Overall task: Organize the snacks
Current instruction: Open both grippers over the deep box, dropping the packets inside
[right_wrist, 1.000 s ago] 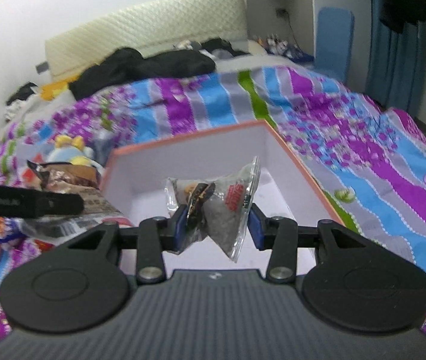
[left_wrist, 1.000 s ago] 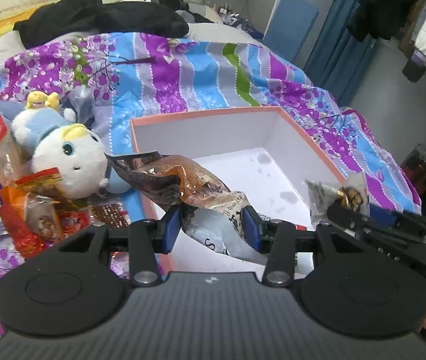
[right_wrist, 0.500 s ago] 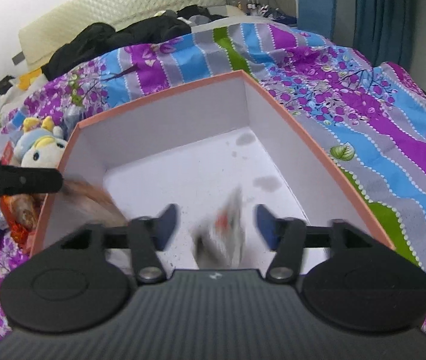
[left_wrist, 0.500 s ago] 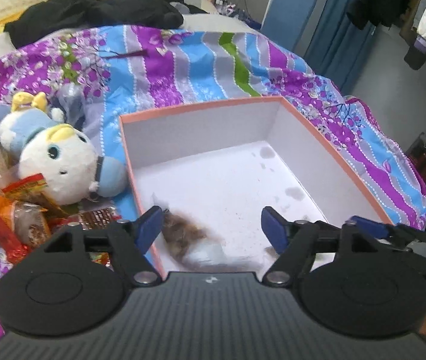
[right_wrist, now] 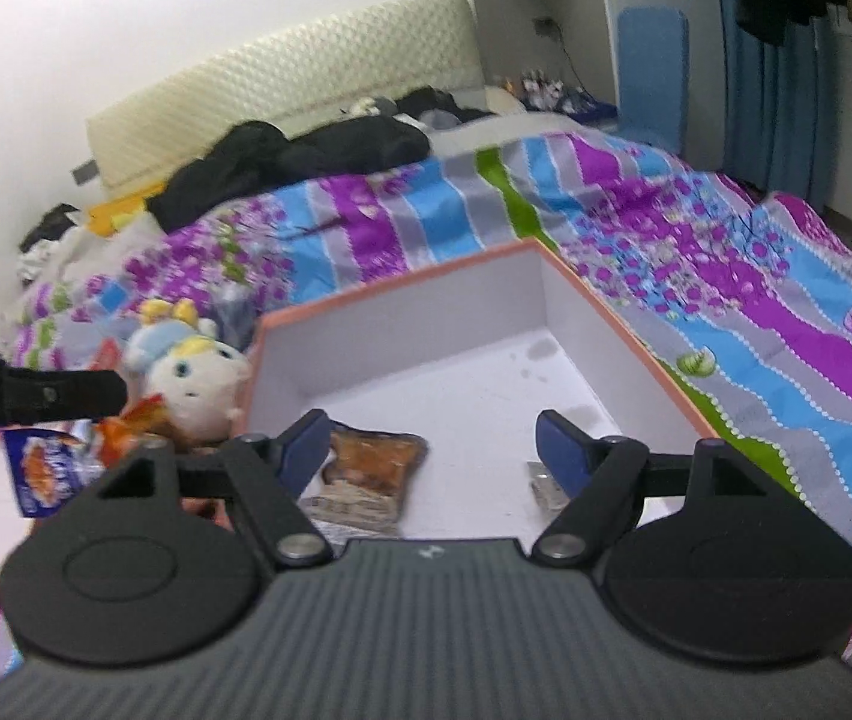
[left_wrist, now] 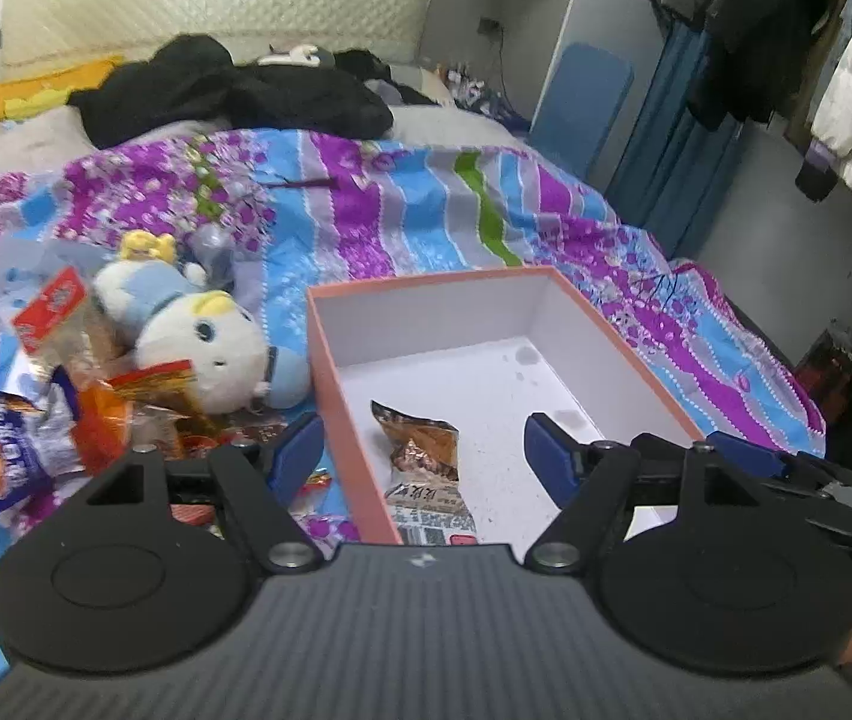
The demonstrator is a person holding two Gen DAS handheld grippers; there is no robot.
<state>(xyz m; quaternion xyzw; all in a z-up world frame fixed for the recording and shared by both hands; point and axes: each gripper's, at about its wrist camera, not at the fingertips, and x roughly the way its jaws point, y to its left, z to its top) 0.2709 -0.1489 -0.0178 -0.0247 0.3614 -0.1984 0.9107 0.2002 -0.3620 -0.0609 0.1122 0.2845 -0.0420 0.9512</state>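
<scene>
Both our left claw (left_wrist: 423, 450) and right claw (right_wrist: 433, 444) gape empty above the box (left_wrist: 630, 354). Remaining snack packets (left_wrist: 6, 450) lie left on the bed: light, crinkly, slippery; pinch an edge seam.

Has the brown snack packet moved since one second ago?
Yes. The brown packet was held above the box's near edge then; now it lies on the box floor by the left wall, free of the open left tongs.

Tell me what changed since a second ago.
Both hand-held grippers let go: the left dropped its brown snack packet into the orange-rimmed box, the right its clear packet. Both now open, empty, pulled back. Box, plush toy and snack pile stayed put.
</scene>
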